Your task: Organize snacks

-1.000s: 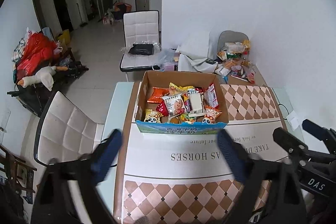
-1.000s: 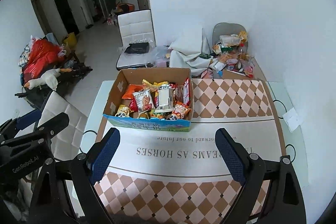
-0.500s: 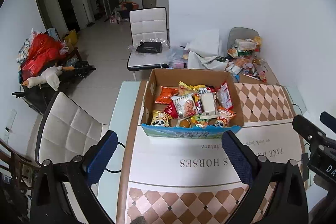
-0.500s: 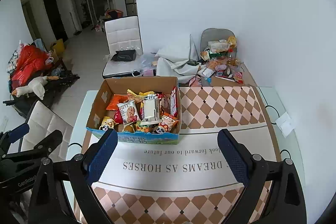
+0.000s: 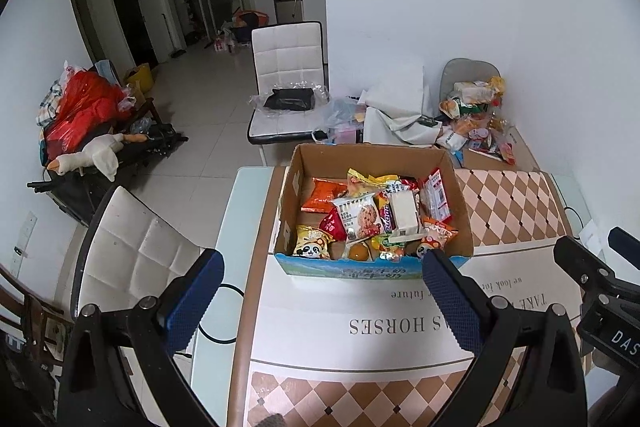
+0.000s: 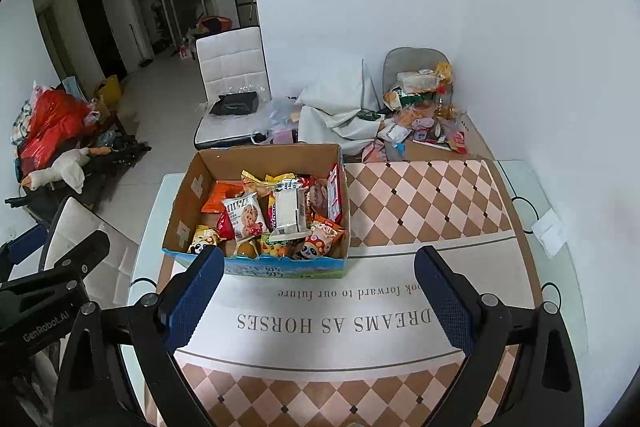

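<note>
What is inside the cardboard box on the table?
The cardboard box holds a loose pile of snack packets: a cookie packet, a white carton, an orange bag and panda packets. Anything beneath the pile is covered.

Each handheld unit is built from matte black frames: the left gripper [image 5: 320,279] and the right gripper [image 6: 318,275] each carry two flat fingers faced with dark blue textured pads [image 5: 194,297], backed by triangular black brackets with cut-out openings. Silver round-head screws [image 5: 147,302] are seen at the finger pivots and along the frame arms of both units. White lettering is printed on the black bodies where each unit is caught by the other's camera: "GenRobot.AI" [image 6: 46,327] on the left unit, and a partly cut-off "DAS" [image 5: 624,341] on the right.
</note>
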Tool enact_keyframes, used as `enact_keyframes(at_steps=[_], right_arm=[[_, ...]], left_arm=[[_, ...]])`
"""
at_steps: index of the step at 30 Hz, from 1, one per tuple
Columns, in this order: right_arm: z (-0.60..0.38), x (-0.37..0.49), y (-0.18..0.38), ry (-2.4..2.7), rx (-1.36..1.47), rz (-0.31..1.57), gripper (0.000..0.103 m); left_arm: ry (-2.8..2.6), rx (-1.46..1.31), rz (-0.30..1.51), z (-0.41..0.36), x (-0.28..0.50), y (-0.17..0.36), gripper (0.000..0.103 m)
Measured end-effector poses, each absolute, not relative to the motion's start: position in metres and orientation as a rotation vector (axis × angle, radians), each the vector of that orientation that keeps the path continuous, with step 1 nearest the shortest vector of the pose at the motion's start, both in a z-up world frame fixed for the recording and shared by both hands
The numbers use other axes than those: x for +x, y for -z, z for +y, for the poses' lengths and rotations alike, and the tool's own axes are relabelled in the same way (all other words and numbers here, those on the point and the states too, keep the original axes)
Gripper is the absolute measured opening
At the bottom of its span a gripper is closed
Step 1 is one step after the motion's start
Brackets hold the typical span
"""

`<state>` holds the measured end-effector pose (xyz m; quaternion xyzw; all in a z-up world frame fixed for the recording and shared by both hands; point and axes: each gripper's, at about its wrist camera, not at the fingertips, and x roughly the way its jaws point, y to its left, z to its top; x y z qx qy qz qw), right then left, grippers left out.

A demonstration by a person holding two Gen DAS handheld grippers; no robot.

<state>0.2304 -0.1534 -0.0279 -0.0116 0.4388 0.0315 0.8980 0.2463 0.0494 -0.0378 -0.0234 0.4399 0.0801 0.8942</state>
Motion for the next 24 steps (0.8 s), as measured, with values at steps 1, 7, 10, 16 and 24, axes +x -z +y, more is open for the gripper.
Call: enact_keyframes(at_steps=[1, 7, 10, 16, 24], right_arm=[[-0.1535, 0.2303, 0.0277, -0.064, -0.024, 0.908, 0.098], [-0.1535, 0.23, 0.0286, -0.062, -0.024, 0.913, 0.098], [-0.1534, 0.2302, 0.0286, -0.062, -0.024, 0.912, 0.098], [-0.1548, 0.231, 0.0289, -0.056, -0.027, 0.904, 0.098], [-0.1572, 0.2318, 0.026, -0.051, -0.018, 0.909, 0.098]], left_arm=[[-0.162, -0.049, 0.913, 0.0488, 0.2469, 0.0377, 0.102], [-0.155, -0.033, 0.915, 0.0437, 0.2482, 0.0388, 0.102], [-0.157, -0.033, 0.914, 0.0429, 0.2486, 0.0393, 0.102], [-0.156, -0.025, 0.9, 0.0405, 0.249, 0.0381, 0.102], [-0.157, -0.026, 0.898, 0.0398, 0.2491, 0.0367, 0.102]])
